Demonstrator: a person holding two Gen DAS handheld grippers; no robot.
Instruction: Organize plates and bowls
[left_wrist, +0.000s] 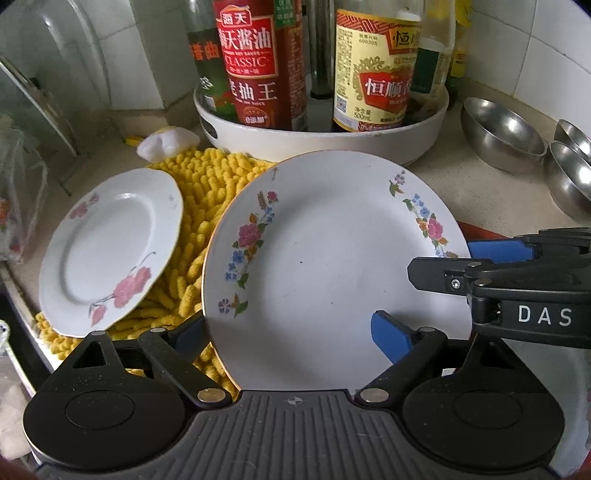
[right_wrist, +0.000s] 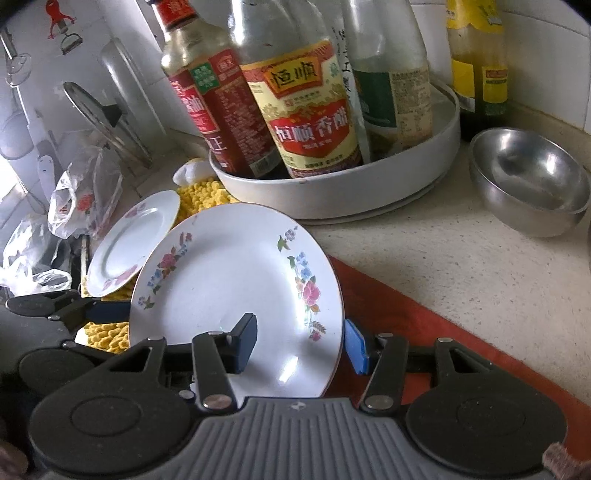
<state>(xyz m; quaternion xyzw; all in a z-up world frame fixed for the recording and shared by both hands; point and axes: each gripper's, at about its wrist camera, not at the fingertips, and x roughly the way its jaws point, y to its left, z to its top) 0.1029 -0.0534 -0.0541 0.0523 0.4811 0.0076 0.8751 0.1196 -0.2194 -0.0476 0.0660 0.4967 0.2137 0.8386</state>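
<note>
Both grippers on one floral plate, lifted at a tilt.

The left gripper (left_wrist: 291, 328) and right gripper (right_wrist: 299, 345) each straddle the big floral plate's (left_wrist: 332, 258) rim; whether the fingers truly pinch it, I cannot tell. Next, probably stack it with the smaller pink-flowered plate (left_wrist: 107, 247) on the yellow chenille mat (left_wrist: 207, 192). Speckled bench (right_wrist: 461, 266), steel bowls (right_wrist: 528, 177) right, tiled wall behind.

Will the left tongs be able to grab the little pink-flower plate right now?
Probably not yet: the big plate sits between the left tongs, blocking the little plate beside it.
</note>
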